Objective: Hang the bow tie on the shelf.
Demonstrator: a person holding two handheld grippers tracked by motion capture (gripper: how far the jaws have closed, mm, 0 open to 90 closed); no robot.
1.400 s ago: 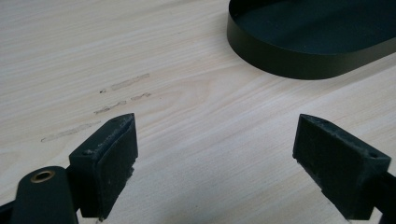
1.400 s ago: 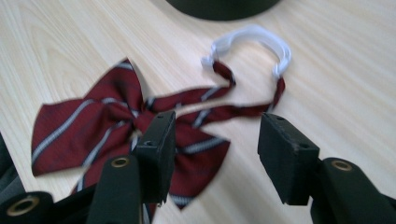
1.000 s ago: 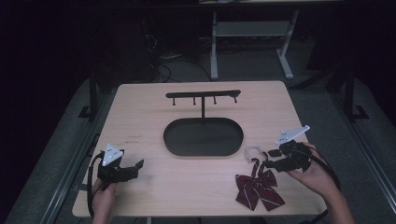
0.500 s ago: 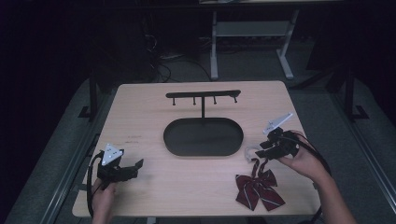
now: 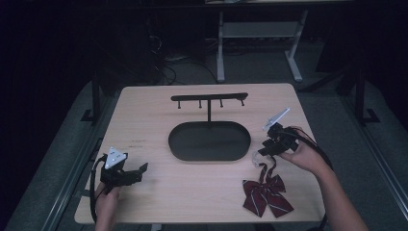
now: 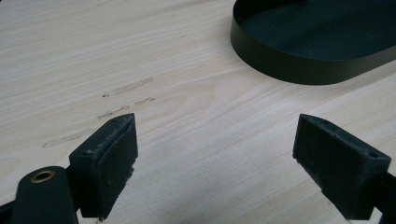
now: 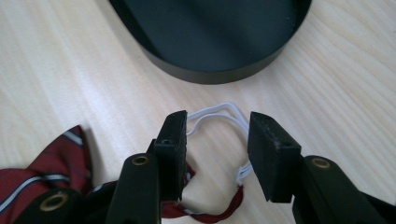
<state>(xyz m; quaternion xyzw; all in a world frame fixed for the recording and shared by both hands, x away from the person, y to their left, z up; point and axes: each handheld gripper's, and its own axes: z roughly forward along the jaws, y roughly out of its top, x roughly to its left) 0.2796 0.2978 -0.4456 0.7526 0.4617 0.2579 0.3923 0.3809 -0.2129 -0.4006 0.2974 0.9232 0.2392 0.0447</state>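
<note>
The right gripper (image 7: 215, 154) is hanging low over the white loop (image 7: 219, 116) of the red bow tie (image 5: 266, 192), its fingers partly open on each side of the loop and not gripping it yet. The tie is lying flat on the bench (image 5: 144, 120), near the black tray (image 5: 210, 141) and its hook stand (image 5: 209, 99). The left gripper (image 5: 126, 174) is resting wide open and empty, so picking up the tie and likely hanging it looks still to do.

No legible text or labels
</note>
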